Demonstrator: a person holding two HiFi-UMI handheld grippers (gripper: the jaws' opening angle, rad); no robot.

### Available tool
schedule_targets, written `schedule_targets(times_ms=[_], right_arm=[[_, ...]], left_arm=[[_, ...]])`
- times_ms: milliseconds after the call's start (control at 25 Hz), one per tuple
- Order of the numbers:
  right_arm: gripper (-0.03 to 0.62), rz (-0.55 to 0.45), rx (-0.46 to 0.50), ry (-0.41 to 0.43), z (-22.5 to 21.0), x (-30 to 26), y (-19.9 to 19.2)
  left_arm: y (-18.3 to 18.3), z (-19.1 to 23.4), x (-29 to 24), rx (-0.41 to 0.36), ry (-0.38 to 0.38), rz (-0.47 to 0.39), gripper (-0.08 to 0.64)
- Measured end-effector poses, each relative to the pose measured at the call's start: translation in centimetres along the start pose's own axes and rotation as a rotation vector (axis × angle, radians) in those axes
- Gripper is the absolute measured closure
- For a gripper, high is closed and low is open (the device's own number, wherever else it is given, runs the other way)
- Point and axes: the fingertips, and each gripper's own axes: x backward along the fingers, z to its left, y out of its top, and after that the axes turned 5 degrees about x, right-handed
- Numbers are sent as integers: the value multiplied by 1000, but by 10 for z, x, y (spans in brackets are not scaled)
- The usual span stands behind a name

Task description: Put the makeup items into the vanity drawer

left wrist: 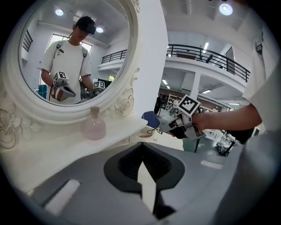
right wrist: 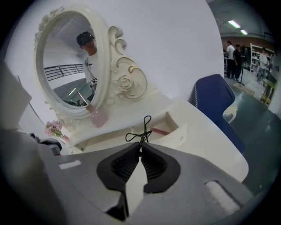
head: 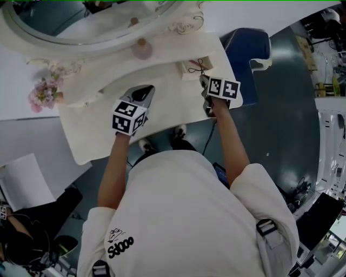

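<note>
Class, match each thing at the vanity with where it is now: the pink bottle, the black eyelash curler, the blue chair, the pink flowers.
Things:
1. pink bottle
2. black eyelash curler
3. blue chair
4. pink flowers

Places:
A. on the floor to the right of the vanity
B. pinched in the fingers of the right gripper
C. at the foot of the mirror
D. by the vanity's left end

Pairs: 1-C, 2-B, 3-A, 4-D
</note>
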Motion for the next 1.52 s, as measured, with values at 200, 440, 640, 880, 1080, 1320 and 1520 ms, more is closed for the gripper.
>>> schedule_targets(times_ms=[200, 440, 640, 880, 1080, 1320, 1520], right_arm=[[572, 14, -78, 4, -25, -9, 13], [560, 41, -140, 5, -33, -17, 15], [555, 41, -140, 32, -28, -24, 17], [552, 47, -125, 52, -25, -43, 30], [543, 68, -92, 82, -17, -56, 35], [532, 102, -59, 118, -3, -67, 27], [523, 100, -34, 142, 2, -68, 21]], left_arm=[[6, -4, -21, 2, 2, 20, 541], [9, -2, -32, 6, 21, 27, 541], [8, 0, -31, 11, 36, 34, 541], [2, 2, -24, 16, 55, 39, 541], [-7, 4, -16, 30, 79, 45, 541], [-14, 6, -8, 49, 98, 44, 541], [-20, 10, -3, 60, 111, 45, 541]])
